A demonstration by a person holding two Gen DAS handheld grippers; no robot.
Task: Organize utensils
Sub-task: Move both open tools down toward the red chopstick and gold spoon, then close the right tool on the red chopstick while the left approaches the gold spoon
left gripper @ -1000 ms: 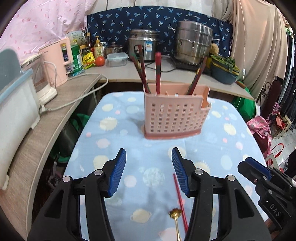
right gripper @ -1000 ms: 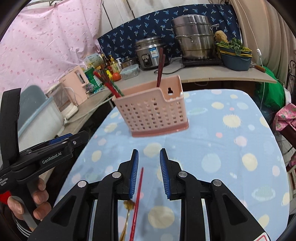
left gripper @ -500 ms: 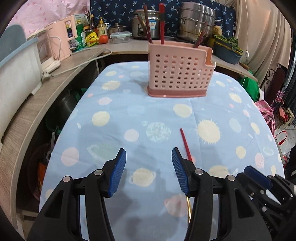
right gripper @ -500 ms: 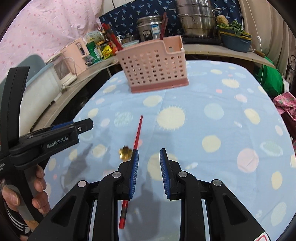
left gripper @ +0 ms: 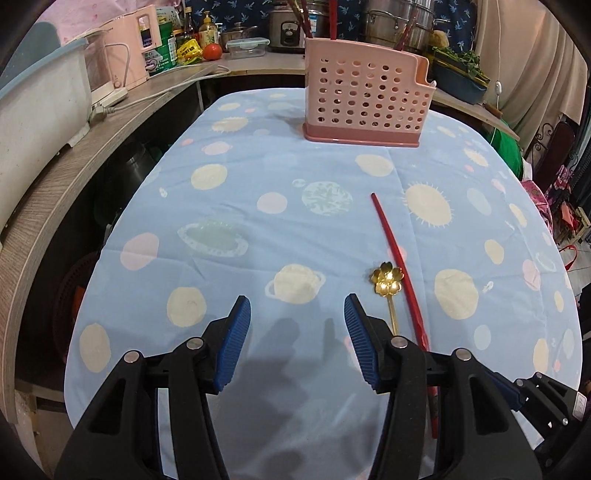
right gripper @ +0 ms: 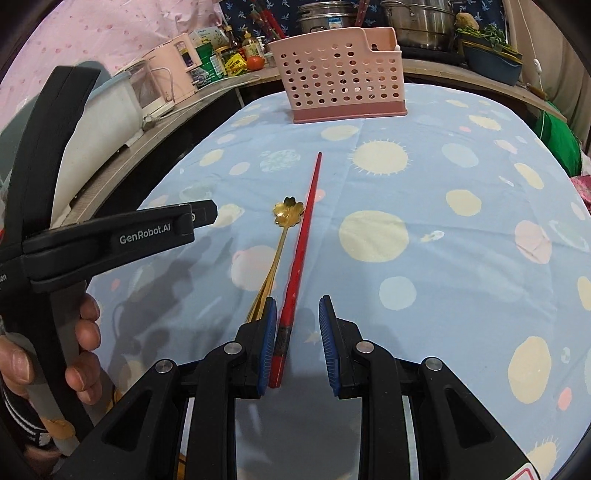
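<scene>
Right gripper [right gripper: 297, 325]: blue pads apart, low centre of the right wrist view. The thick end of the red chopstick [right gripper: 301, 243] lies in the gap, close against the inner face of the left pad; whether it touches, cannot tell. Not clamped.

Left gripper [left gripper: 297, 332]: pads wide apart, nothing between them, hovering over bare tablecloth [left gripper: 258, 177] at the bottom centre of the left wrist view.

Red chopstick lies flat on the cloth, thin tip pointing up-frame toward the caddy. In the left wrist view it [left gripper: 397, 258] runs just right of the left gripper's right finger.

Gold spoon [right gripper: 284, 221], flower-shaped bowl, lies just left of the chopstick, handle running down-frame and slipping behind the right gripper's left finger. Bowl and chopstick nearly touching. Same spoon [left gripper: 387, 282] in the left wrist view, right of centre.

Pink perforated caddy [left gripper: 365, 96] stands upright at upper centre, well apart from the loose utensils. Several red and dark chopsticks stand in it.

Counter [left gripper: 110, 122] along the left edge with appliances and bottles; steel pots [right gripper: 417, 18] behind the caddy.
</scene>
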